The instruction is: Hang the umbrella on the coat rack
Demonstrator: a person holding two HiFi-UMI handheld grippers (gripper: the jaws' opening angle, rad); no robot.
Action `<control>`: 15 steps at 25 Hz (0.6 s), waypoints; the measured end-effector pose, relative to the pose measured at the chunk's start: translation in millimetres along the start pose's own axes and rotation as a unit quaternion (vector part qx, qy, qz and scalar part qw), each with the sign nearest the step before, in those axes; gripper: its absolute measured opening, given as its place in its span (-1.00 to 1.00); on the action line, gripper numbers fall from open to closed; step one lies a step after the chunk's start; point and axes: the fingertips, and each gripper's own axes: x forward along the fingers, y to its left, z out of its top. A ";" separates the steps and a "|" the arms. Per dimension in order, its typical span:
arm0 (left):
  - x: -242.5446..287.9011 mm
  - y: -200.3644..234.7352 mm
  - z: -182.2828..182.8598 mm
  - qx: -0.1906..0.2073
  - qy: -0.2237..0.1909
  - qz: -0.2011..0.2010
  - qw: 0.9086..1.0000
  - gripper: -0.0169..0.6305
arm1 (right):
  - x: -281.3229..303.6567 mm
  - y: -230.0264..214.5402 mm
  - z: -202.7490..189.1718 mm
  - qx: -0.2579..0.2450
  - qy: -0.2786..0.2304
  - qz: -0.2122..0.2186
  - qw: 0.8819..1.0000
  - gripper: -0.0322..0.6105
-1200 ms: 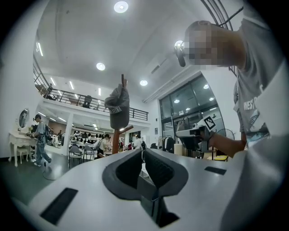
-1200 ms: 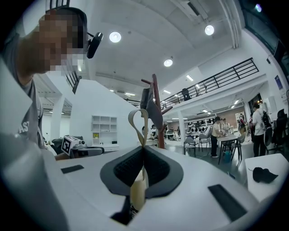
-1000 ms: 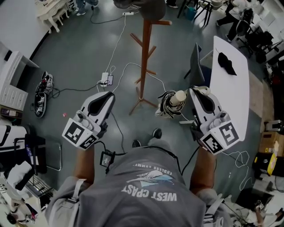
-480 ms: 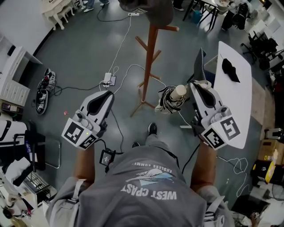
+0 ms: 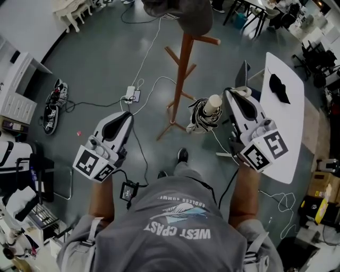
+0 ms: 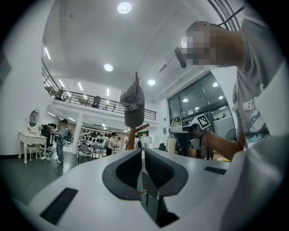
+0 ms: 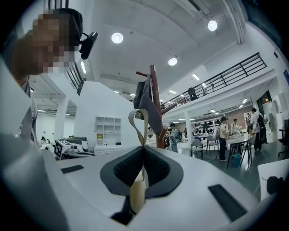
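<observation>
- 2 tools show in the head view. The right tool (image 5: 230, 93) carries the umbrella (image 5: 201, 118), and the left tool (image 5: 126, 115) is held apart at the near left.
- Right tool (image 7: 143, 155): the jaws are pressed together on the cream strap (image 7: 142, 140). Its loop stands open above them, and the cream handle (image 7: 137, 194) sits just below the pads.
- Left tool (image 6: 141, 158): the jaws are together, only a thin slit is left, and nothing lies between them.
- Position: the umbrella hangs off the floor, just left of the right tool. It is near the foot of the coat rack (image 5: 182, 66) but touches none of its pegs.
- Axis: the long axis runs roughly vertical. The handle cap (image 5: 214, 102) points up toward the camera, and the folded canopy points down to the floor, its lower end leaning slightly left.
- Handling, as a judgement: a folded umbrella is light, with a stiff core and a soft, loose canopy. The strap is limp, so the load is likely to swing under the pinch.
- Hold, as a judgement: gripping the strap at its base, as here, leaves the loop free to slip over a peg.
- Rack: a grey cap (image 5: 180, 11) already sits on its top, while the lower pegs look bare.
- Progress, as a judgement: the carry is under way and the hanging is not yet done.
</observation>
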 end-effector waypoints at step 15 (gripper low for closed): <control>8.2 22.1 -10.4 -0.011 0.010 0.025 1.000 -0.83 | 53.8 -28.0 5.5 0.001 0.004 0.015 1.000 -0.80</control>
